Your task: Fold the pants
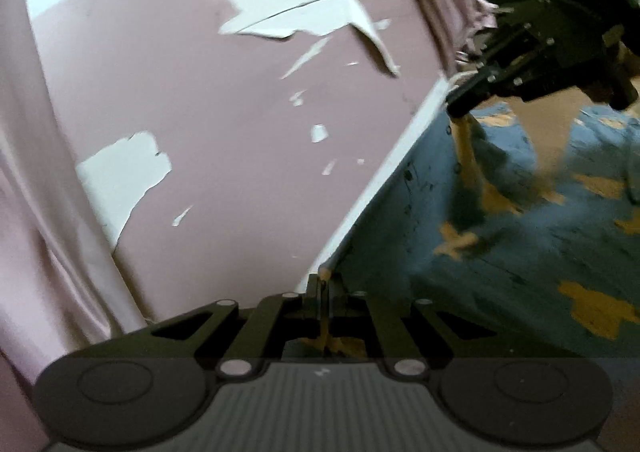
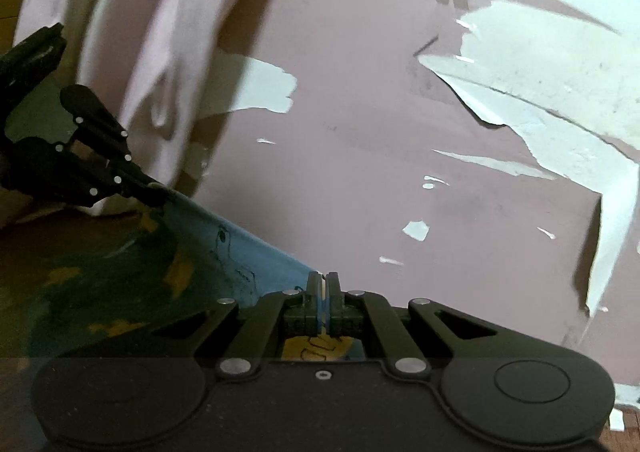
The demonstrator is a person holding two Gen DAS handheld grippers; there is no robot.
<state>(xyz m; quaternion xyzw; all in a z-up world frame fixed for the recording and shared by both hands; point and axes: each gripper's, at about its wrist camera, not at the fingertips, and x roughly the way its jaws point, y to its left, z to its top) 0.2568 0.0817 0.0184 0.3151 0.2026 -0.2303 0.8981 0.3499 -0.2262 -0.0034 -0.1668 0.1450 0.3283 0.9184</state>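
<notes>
You have both grippers pinched shut on one edge of the pants (image 1: 500, 212), a blue garment printed with yellow shapes, and the white-trimmed hem runs taut between them. In the left wrist view the left gripper (image 1: 322, 284) has its fingers (image 1: 312, 292) closed tight on the cloth, with a bit of yellow fabric squeezed through behind them; the right gripper (image 1: 460, 100) shows far right, clamped on the other end of the same edge. In the right wrist view the right gripper's fingers (image 2: 334, 288) are likewise closed, with blue cloth caught between them, and the left gripper (image 2: 160, 188) grips the far left corner.

The pants hang lifted off the surface, in front of a pink wall (image 1: 220, 132) with peeling paint, a pale curtain (image 2: 160, 32) at the left. This looks like the carry stage of a fold: the edge is up and spread.

Next, you would need to keep the edge stretched and both ends level, bring it over to meet the opposite edge, lay it down flat, and only then let go.

No containers are in view, and no bench shows clearly.
</notes>
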